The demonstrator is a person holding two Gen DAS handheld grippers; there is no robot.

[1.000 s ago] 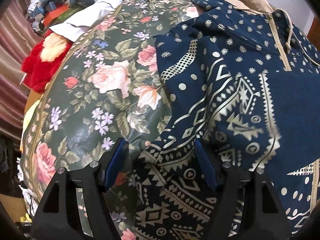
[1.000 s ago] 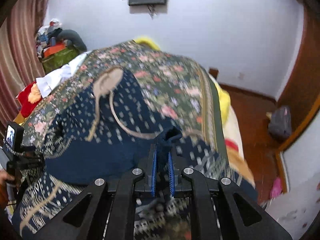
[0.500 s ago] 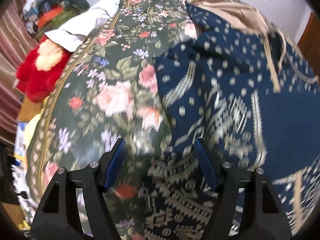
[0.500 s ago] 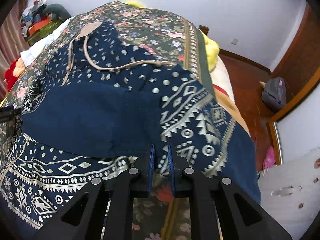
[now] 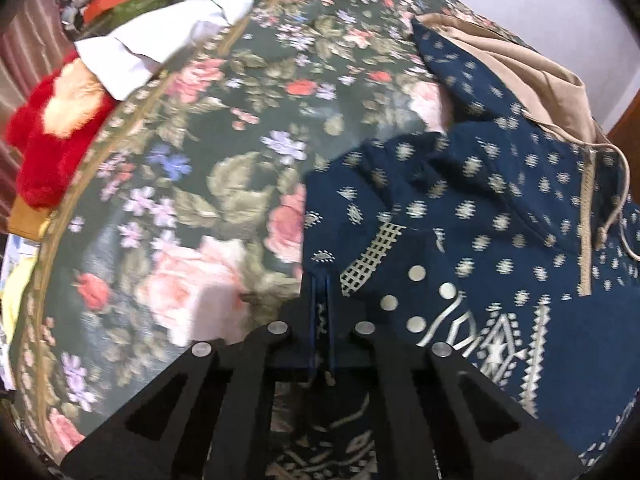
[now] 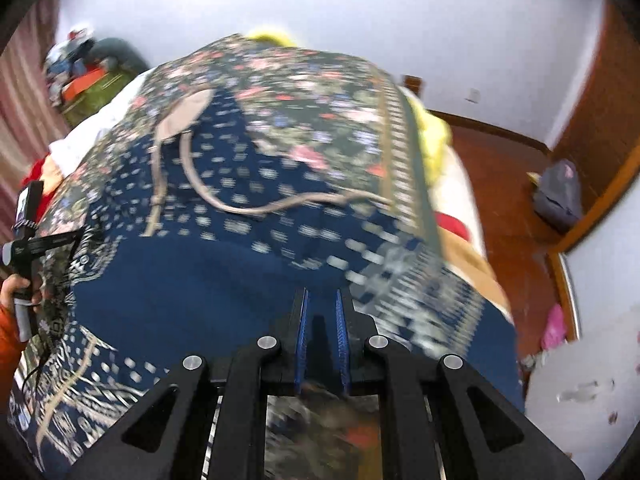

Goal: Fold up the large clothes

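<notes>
Nearest the left wrist camera, the left hand-held gripper (image 5: 320,300) has just closed and pinches the left edge of the navy patterned hoodie (image 5: 500,240), fabric showing between its blue pads. In the right wrist view, the right hand-held gripper (image 6: 322,320) is clamped narrowly on a fold of the same hoodie (image 6: 224,280) at its near plain-navy part. The hoodie lies spread on the bed's floral bedspread (image 5: 208,184), tan-lined hood (image 5: 520,72) and drawstring (image 6: 256,204) farther off, with a red plush toy (image 5: 48,148) and white cloth (image 5: 168,44) beyond the left side.
</notes>
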